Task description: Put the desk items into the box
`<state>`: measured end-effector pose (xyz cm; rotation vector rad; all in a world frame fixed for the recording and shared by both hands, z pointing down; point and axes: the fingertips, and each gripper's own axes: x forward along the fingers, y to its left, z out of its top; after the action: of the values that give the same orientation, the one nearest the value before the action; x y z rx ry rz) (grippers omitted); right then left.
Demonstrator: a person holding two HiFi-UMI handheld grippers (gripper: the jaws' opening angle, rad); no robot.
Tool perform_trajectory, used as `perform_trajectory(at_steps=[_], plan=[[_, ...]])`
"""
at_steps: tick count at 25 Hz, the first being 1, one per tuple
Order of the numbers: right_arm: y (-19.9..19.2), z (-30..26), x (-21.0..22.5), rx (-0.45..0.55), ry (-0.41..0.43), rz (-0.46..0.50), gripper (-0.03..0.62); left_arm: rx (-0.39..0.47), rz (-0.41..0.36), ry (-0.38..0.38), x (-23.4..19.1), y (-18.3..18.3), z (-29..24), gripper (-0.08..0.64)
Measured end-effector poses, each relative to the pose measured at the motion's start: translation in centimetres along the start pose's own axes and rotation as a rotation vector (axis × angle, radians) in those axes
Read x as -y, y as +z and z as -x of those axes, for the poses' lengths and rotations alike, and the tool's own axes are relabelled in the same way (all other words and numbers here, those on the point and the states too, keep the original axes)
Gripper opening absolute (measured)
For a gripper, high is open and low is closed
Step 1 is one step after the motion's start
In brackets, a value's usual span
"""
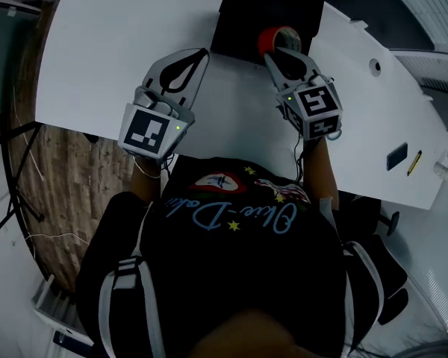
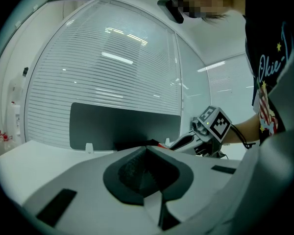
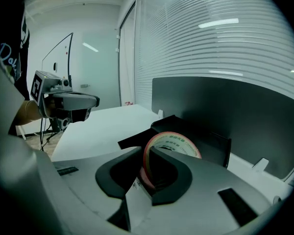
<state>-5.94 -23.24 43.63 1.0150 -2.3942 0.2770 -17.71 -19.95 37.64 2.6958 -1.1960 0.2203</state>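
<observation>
Head view showed the white desk (image 1: 119, 43) carrying an open black box (image 1: 246, 13); its contents could not be made out. The tape roll (image 1: 278, 37), red-rimmed with a pale printed face, stood on edge at the box's near edge, clamped in the right gripper (image 1: 282, 52) jaws. The left gripper (image 1: 199, 55) jaws were together, with nothing between them.

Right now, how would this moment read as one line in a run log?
right gripper: shut on tape roll, at the black box | left gripper: shut, empty | step: tape roll not yet released
</observation>
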Motion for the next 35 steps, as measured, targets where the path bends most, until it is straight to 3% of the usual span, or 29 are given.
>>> perform_trajectory(at_steps=[14, 35], plan=[[-0.9, -4.7, -1.5, -0.143, 0.019, 0.027, 0.054, -0.003, 0.059, -0.039, -4.3, -1.2, -0.6, -0.003], [-2.2, -8.3, -3.0, -0.253, 0.088, 0.082, 0.058, -0.024, 0.088, -0.071, -5.7, -2.4, -1.9, -0.003]])
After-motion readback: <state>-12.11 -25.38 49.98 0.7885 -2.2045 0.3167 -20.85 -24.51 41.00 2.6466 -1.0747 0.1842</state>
